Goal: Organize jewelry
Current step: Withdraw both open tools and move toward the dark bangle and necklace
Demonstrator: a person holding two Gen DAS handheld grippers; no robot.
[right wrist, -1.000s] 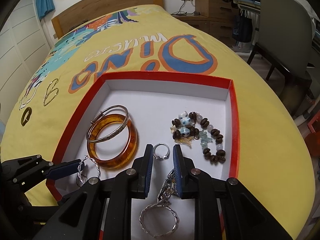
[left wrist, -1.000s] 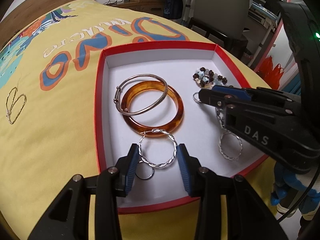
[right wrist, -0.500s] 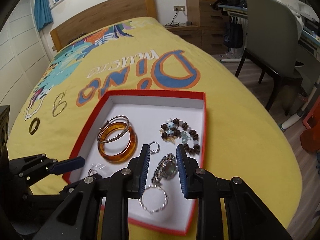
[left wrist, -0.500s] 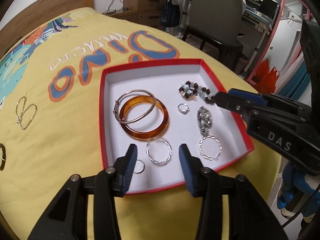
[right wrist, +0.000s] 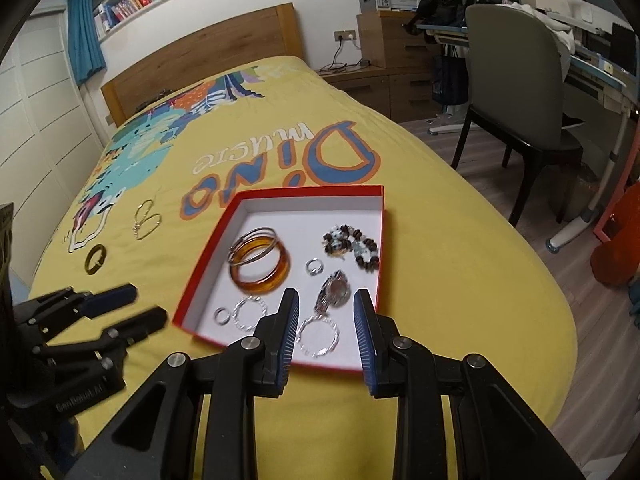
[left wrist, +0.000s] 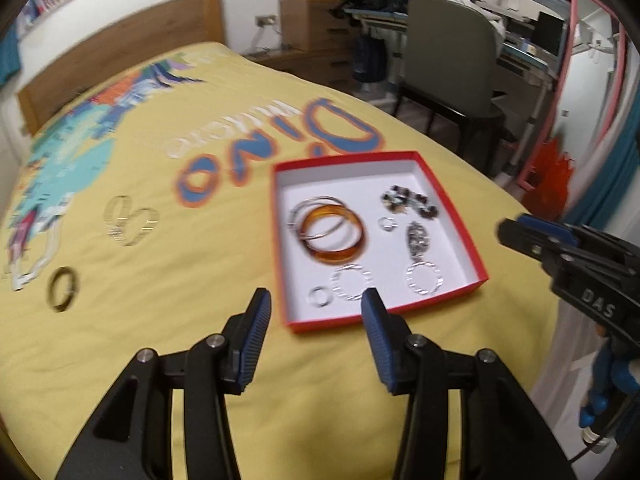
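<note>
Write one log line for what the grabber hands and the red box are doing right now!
left gripper: open, empty | right gripper: open, empty | red box: on bed, holds bangles, rings, watch | gold chain: outside box

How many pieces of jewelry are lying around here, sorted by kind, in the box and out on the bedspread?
Bangles: 2, amber bangle and silver bangle
Twisted silver hoops: 2
Small rings: 2
Beaded bracelet: 1
Watch: 1
Gold chain, on bedspread: 1
Dark ring, on bedspread: 1
Total: 10
</note>
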